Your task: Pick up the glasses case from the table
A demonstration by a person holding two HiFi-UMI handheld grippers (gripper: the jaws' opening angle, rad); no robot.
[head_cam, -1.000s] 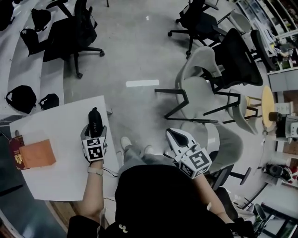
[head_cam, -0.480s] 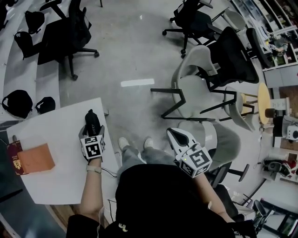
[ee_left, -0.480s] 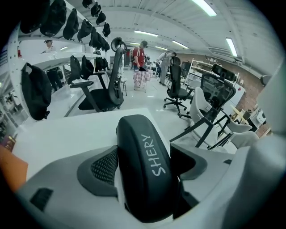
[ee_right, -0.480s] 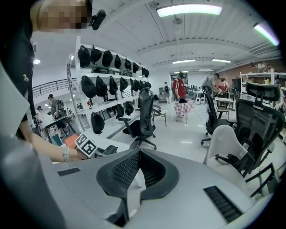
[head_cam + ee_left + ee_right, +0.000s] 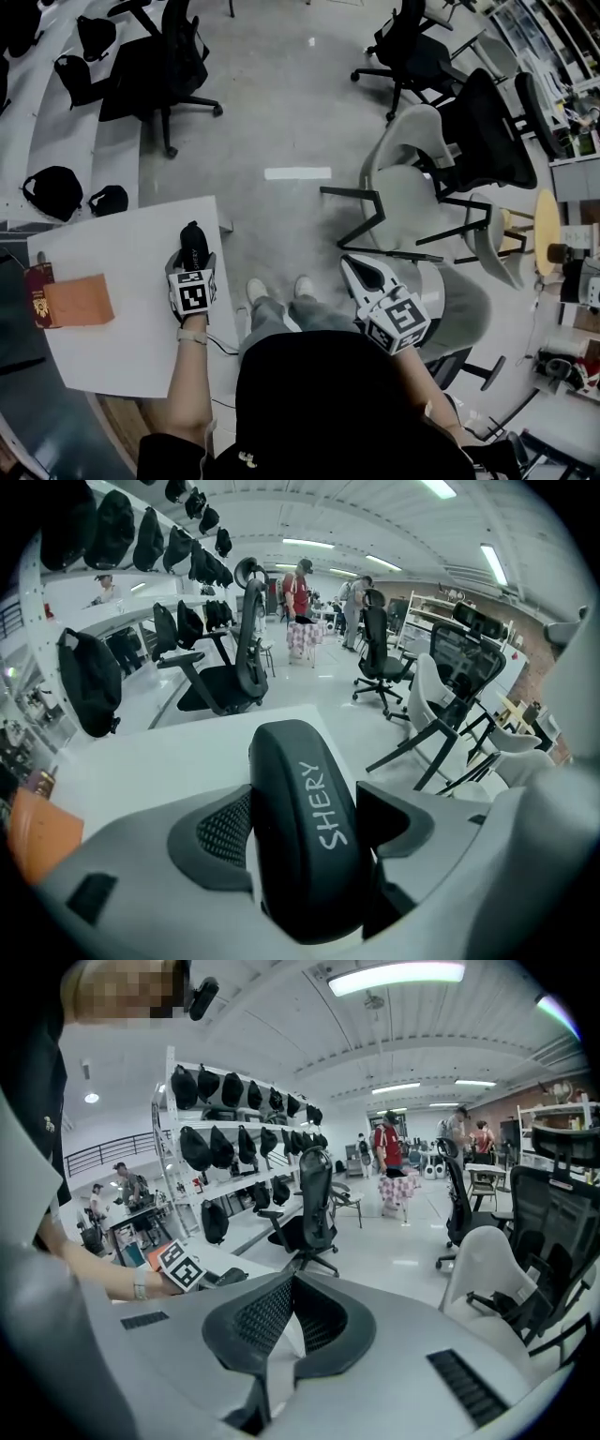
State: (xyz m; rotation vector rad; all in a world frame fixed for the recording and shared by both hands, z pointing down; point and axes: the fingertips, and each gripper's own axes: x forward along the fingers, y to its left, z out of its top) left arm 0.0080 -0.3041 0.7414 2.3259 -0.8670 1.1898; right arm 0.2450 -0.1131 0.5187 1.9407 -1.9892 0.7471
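The black glasses case [image 5: 193,242] lies on the white table [image 5: 112,253] near its right edge, white lettering on its lid [image 5: 305,827]. My left gripper [image 5: 192,261] reaches over its near end from above. The jaws stand wide on either side of the case [image 5: 305,799]: the left pad is close against it and a dark gap shows on the right. The case rests on the table. My right gripper [image 5: 354,270] hangs off the table over the person's lap, its pads [image 5: 281,1312] meeting at the tip with nothing between them.
An orange pouch [image 5: 80,300] and a dark red booklet [image 5: 40,295] lie at the table's left end. A grey chair [image 5: 412,178] and black office chairs [image 5: 169,66] stand on the floor beyond. Black bags sit on shelves at the left [image 5: 54,192].
The head view has shifted slightly. Both grippers stay about where they were, with the case still between the left jaws.
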